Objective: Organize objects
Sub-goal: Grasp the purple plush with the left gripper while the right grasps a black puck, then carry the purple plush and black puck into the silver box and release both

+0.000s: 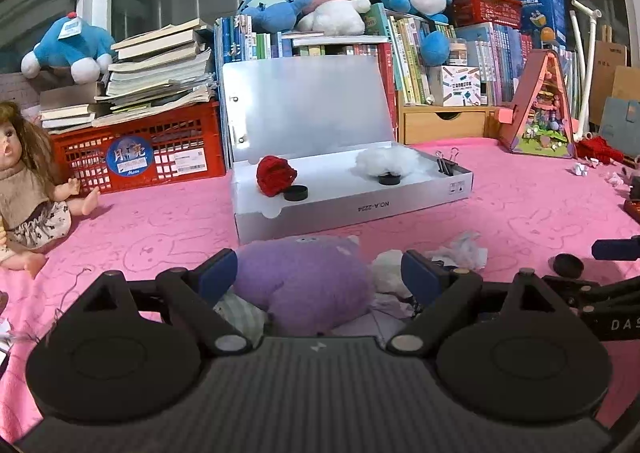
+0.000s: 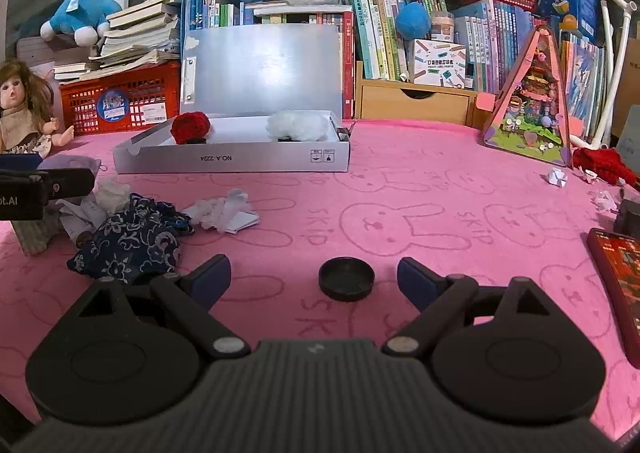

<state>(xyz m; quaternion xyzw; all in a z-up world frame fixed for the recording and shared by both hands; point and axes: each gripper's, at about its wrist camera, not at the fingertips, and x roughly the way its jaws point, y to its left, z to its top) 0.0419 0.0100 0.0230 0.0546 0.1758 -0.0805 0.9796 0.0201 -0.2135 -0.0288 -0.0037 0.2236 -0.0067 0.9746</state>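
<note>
An open white box (image 1: 360,209) lies on the pink cloth and holds a red yarn ball (image 1: 276,175), a white cotton tuft (image 1: 386,161), two black caps and binder clips (image 1: 447,163). My left gripper (image 1: 320,273) is open around a purple plush (image 1: 304,281); the right pad stands clear of it. My right gripper (image 2: 314,277) is open and low over the cloth, with a loose black cap (image 2: 347,279) lying between its fingers, untouched. The box (image 2: 232,163) also shows in the right wrist view.
Crumpled paper (image 2: 224,211) and a blue floral pouch (image 2: 132,239) lie left of the right gripper. A doll (image 1: 24,189) sits far left, a red crate (image 1: 140,157) with books behind. A pink triangular model house (image 2: 528,109) and a red flat object (image 2: 620,277) are on the right.
</note>
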